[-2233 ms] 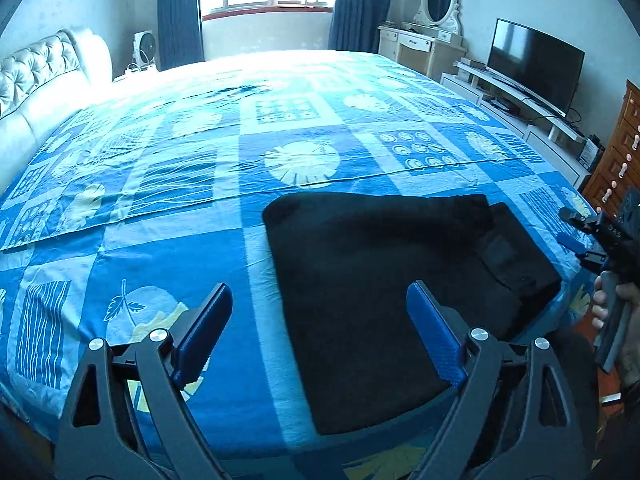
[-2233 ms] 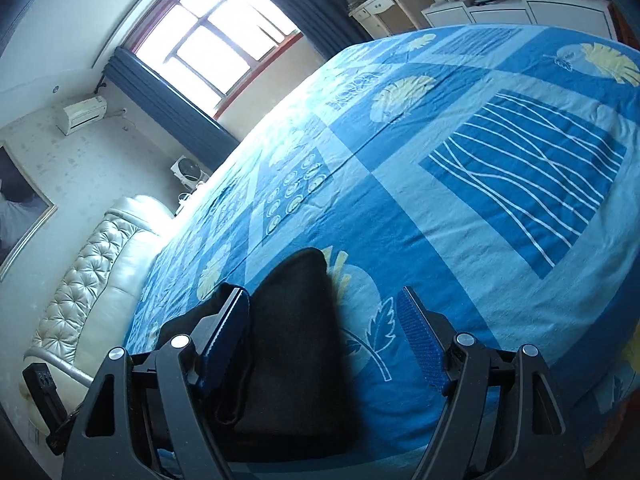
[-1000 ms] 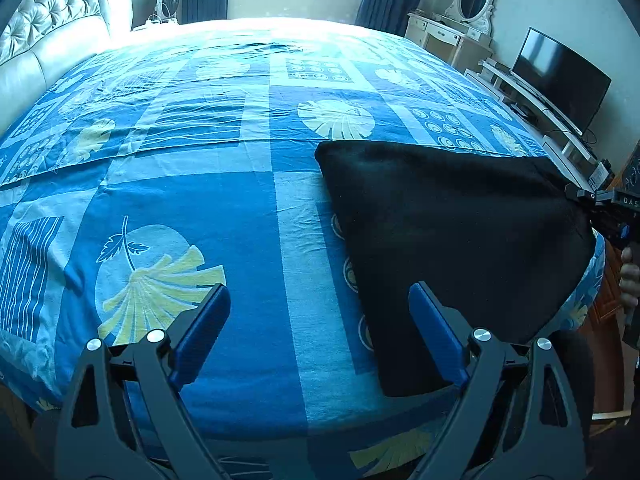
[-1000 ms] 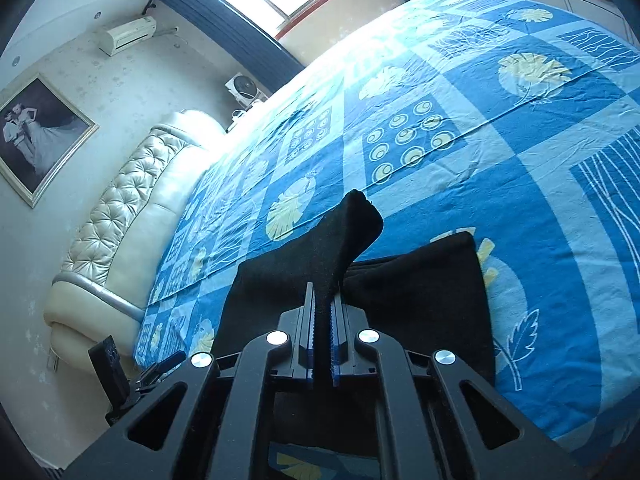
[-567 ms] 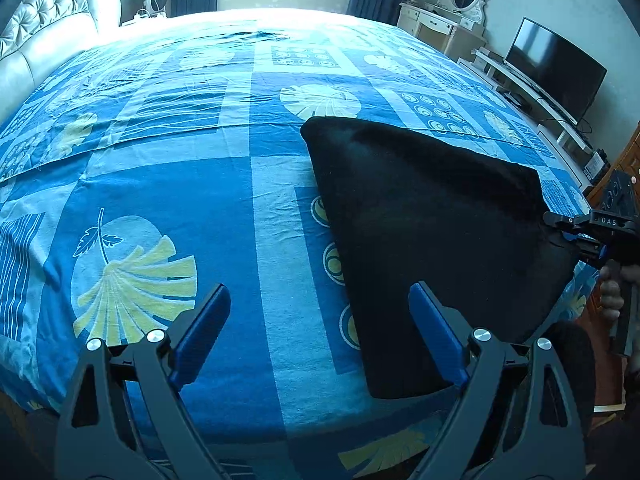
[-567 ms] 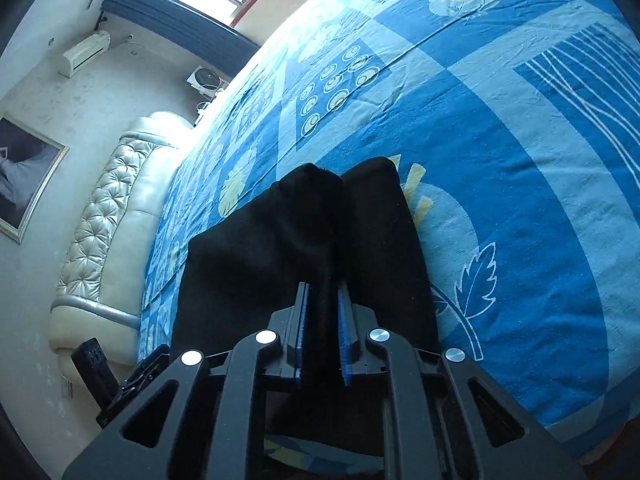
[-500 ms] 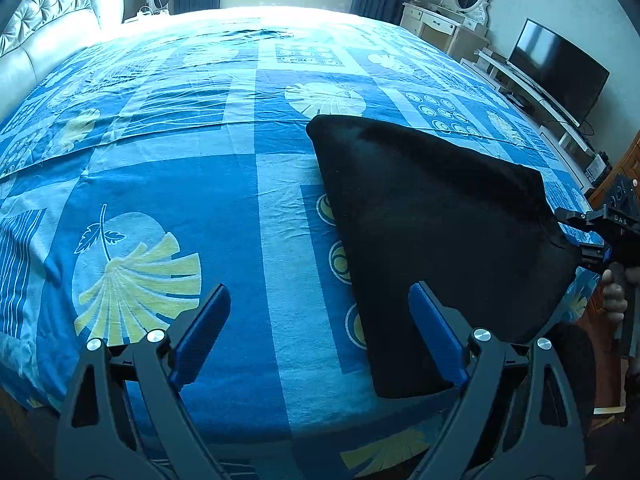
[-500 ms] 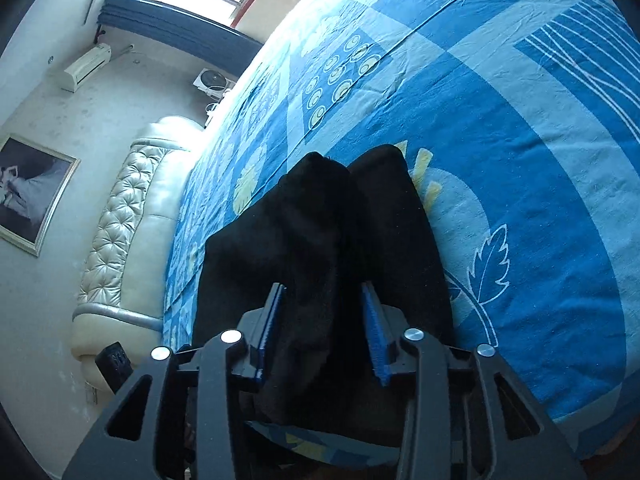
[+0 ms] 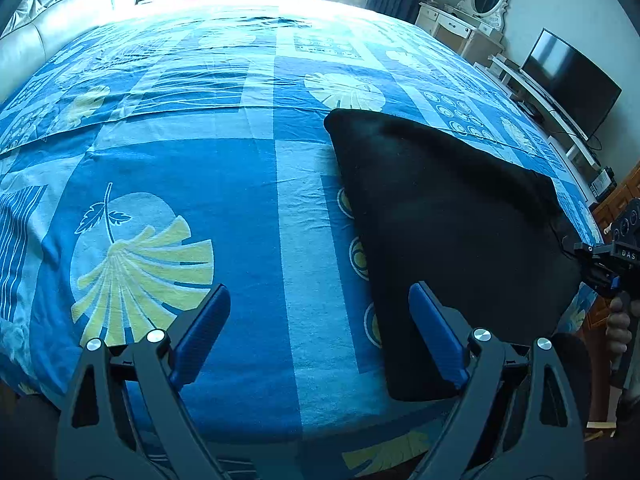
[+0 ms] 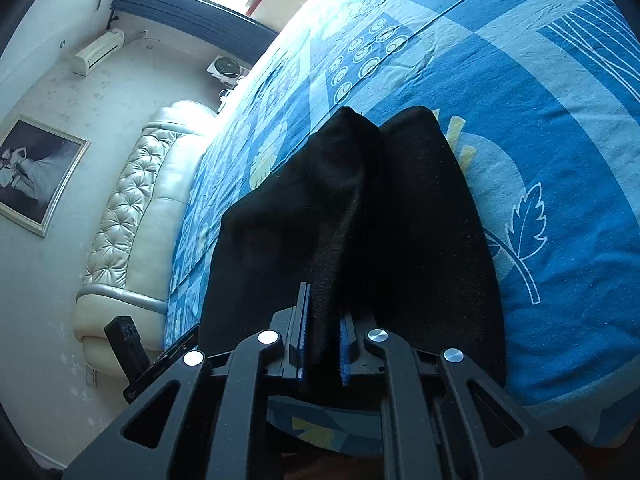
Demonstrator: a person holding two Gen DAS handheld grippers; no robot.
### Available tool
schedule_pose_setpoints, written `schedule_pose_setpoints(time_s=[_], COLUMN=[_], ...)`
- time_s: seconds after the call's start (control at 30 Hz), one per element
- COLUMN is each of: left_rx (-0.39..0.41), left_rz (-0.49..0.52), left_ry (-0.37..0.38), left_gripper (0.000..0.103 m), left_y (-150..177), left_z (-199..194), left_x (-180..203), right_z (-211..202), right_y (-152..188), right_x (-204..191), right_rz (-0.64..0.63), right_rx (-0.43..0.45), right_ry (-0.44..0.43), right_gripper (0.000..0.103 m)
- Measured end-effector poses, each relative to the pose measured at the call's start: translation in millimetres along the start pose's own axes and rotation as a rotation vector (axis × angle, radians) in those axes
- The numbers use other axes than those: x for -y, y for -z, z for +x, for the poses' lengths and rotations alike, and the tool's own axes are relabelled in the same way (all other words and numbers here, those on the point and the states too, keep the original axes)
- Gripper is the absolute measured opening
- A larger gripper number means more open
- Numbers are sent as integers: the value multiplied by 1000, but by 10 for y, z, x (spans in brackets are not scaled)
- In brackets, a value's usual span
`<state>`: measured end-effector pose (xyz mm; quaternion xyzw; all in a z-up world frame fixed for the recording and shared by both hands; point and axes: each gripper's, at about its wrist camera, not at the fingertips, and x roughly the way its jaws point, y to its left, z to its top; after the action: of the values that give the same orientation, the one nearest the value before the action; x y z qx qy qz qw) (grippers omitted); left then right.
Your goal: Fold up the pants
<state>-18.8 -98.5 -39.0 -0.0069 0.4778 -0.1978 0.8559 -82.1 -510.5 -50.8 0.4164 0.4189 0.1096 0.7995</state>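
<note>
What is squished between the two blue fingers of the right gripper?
A fold of the black pants, pinched in the right gripper; the right wrist view shows it.

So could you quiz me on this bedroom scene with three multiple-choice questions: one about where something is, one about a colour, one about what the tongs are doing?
1. Where do the pants lie on the bed?
A. Near its edge, close to the person
B. Against the headboard
C. In the far corner by the window

2. What colour are the pants?
A. Black
B. Red
C. White

3. How do the right tongs stand?
A. Wide open over bare sheet
B. Closed on a fold of the pants
C. Closed on a pillow

Answers:
1. A: the pants lie near the edge of the bed, beside the open left tongs.
2. A: the cloth is black against the blue patterned sheet.
3. B: the right tongs have just been closing, and their blue pads pinch a raised fold of the pants.
</note>
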Motion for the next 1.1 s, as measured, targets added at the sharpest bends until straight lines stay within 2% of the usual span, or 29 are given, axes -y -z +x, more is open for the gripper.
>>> schedule_pose_setpoints(time_s=[0.1,0.2,0.23,0.33,0.5,0.6,0.7,1.1], left_rx=[-4,8,13,11,-9,-25,-73,-87], left_rz=[-7,-1,8,31,18,25,38,34], left_ry=[11,37,42,50,41,12,-20,-46], left_gripper=[91,91,91,91,91,91,91,91], left_y=[-2,-10,-13,-27,11,24,65,116], left_z=[-13,-60,-68,-38,36,88,191,235], left_x=[-2,53,86,157,140,122,106,82], right_z=[-194,-268,-230,-104,-79,-78,-108,-126], right_y=[-86,-106,-88,-16,-20,-4,13,53], right_x=[-33,94,200,423,430,514,653,673], right_rz=[-26,-62,-38,10,8,47,100,89], right_rx=[60,65,51,44,50,58,61,76], right_ry=[34,168,181,156,145,101,46,28], right_gripper=[10,10,10,11,12,12,12,14])
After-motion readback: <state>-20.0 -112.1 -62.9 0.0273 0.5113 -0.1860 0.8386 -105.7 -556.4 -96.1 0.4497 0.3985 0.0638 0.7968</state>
